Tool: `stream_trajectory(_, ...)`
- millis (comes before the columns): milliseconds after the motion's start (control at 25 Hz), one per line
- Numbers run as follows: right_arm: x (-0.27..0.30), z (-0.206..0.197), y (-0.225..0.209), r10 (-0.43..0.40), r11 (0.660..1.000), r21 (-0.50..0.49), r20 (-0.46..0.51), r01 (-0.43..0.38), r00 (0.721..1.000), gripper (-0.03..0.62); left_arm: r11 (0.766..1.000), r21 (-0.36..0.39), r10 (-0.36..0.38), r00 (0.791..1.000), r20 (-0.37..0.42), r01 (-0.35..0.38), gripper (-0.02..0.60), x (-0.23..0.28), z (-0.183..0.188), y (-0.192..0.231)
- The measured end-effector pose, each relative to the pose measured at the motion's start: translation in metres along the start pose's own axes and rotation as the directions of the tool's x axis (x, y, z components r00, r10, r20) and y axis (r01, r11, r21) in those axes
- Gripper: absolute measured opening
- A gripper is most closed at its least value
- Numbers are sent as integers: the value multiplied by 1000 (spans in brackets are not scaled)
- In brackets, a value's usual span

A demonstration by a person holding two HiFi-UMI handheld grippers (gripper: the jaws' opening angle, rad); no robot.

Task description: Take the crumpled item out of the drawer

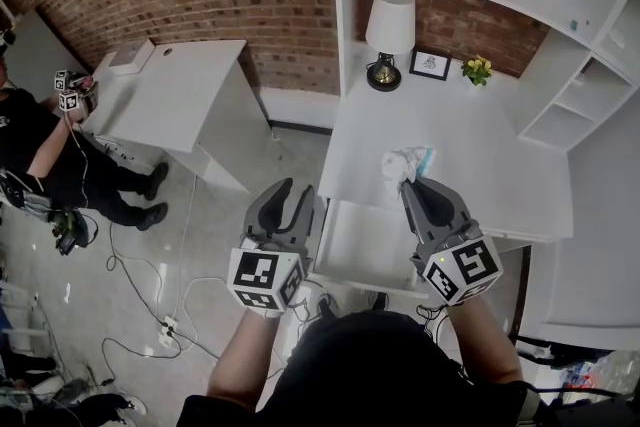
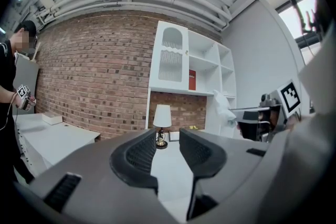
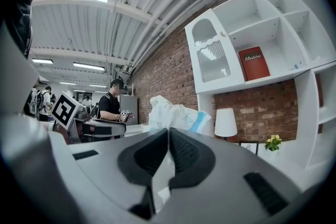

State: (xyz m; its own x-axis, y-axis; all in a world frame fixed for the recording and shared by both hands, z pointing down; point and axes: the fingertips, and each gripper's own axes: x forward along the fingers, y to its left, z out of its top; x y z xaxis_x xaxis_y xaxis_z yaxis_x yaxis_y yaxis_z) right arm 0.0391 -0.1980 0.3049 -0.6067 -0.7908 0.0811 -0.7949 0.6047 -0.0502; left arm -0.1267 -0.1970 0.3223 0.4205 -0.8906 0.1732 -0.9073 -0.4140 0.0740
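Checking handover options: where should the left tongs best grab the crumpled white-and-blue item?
Probably the free upper bunch of the crumpled white-and-blue item, approached from the left: the right tongs pinch its lower edge, leaving the folds standing above them, and the left tongs are open and empty.

My left gripper holds its dark grey ribbed jaws apart, with only the white desktop showing between them. At twelve o'clock a small white-shaded table lamp stands before the red brick wall. At three o'clock a crumpled white plastic item sticks up.
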Motion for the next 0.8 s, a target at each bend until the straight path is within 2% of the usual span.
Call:
stream_trajectory(280,1,0,2,10,1000,-10,11,-10,1000,8,1000,-8,-6,1000,-2,6,133,5,-3,1)
stream_trajectory(800,4,0,-1,-19,1000,-10,-1,19,1000,8,999,-15,-34,999,-8,34,133,14,-4,5)
